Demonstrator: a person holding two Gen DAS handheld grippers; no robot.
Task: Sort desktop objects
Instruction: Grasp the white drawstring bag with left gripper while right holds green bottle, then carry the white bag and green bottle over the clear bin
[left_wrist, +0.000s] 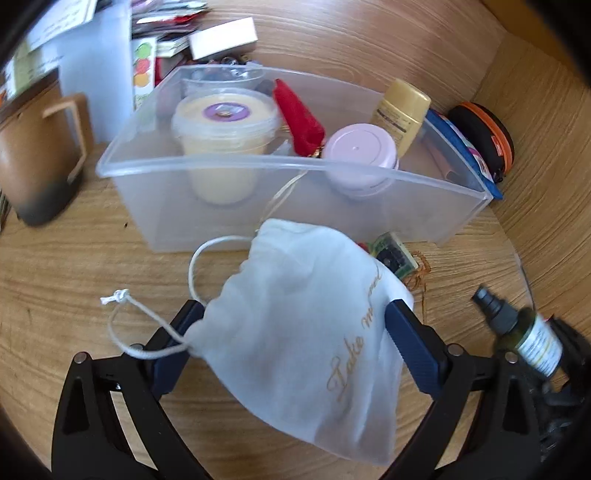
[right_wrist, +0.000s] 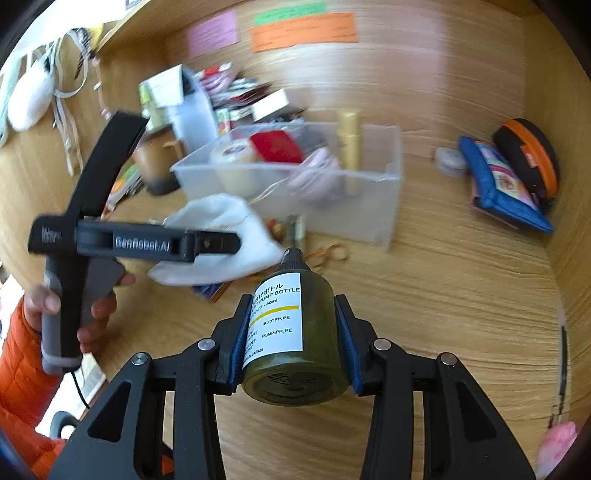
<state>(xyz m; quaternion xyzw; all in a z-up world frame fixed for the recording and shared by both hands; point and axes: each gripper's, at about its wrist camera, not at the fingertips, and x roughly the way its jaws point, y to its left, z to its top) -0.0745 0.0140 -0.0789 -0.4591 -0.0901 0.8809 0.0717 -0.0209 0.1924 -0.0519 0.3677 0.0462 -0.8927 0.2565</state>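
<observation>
My left gripper (left_wrist: 295, 306) is shut on a white drawstring pouch (left_wrist: 295, 332) with gold lettering, held just above the desk in front of a clear plastic bin (left_wrist: 221, 206). The bin holds a yellow tub (left_wrist: 225, 122), a pink jar (left_wrist: 358, 147), a red item (left_wrist: 299, 114) and a gold bottle (left_wrist: 400, 110). My right gripper (right_wrist: 293, 301) is shut on a dark green pump bottle (right_wrist: 295, 350) with a white label, nozzle pointing away from me. The right wrist view also shows the left gripper (right_wrist: 221, 242) side-on with the pouch (right_wrist: 221, 218), and the bin (right_wrist: 369, 206) beyond.
A brown mug (left_wrist: 40, 158) stands left of the bin, with papers and boxes (left_wrist: 166, 37) behind. A black-and-orange case (left_wrist: 487, 136) and a blue pouch (right_wrist: 498, 188) lie to the right. A small circuit board (left_wrist: 391, 254) and scissors (right_wrist: 328, 254) lie before the bin. A hand in an orange sleeve (right_wrist: 22, 362) holds the left gripper.
</observation>
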